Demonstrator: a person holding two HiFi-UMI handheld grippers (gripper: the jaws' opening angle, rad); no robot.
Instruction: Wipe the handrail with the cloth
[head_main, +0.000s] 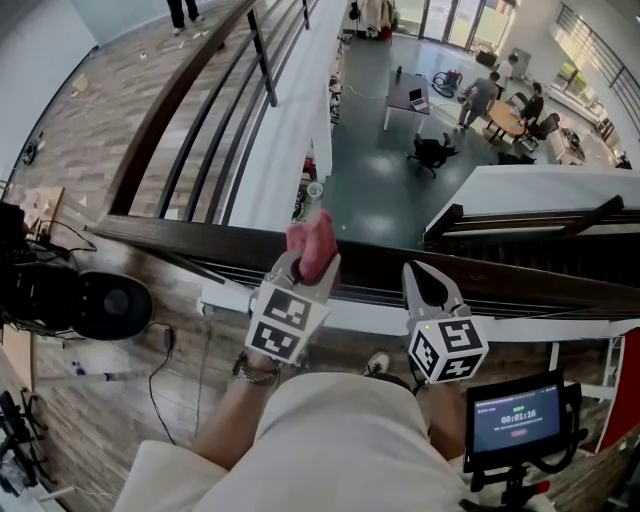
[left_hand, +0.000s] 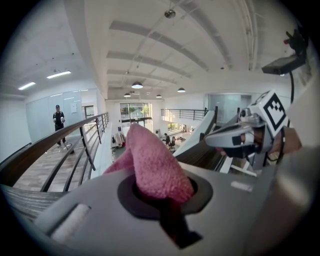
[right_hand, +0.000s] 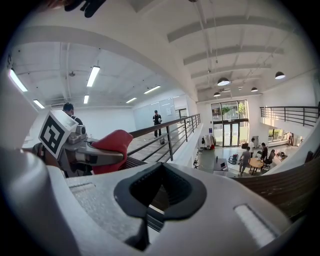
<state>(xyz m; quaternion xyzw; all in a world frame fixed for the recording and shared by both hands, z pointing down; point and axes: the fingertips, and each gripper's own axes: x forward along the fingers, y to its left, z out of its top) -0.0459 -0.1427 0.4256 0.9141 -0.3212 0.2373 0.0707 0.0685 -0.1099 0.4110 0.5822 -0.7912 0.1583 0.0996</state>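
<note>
A dark wooden handrail (head_main: 180, 238) runs across the head view in front of me, with an atrium drop beyond it. My left gripper (head_main: 305, 264) is shut on a pink cloth (head_main: 312, 243), which sits right at the rail's top; contact is hidden. In the left gripper view the cloth (left_hand: 152, 167) bulges up out of the shut left gripper (left_hand: 165, 194). My right gripper (head_main: 428, 274) hovers over the rail (head_main: 520, 290) a short way to the right, shut and holding nothing. The right gripper view shows the right gripper (right_hand: 159, 192) with its jaws together, and the cloth (right_hand: 114, 144) off to the left.
A second railing (head_main: 170, 110) runs away along the left walkway, where a person (left_hand: 58, 125) stands far off. A small screen on a stand (head_main: 517, 418) is at lower right. A black round device (head_main: 108, 305) and cables (head_main: 155, 380) lie on the floor at left.
</note>
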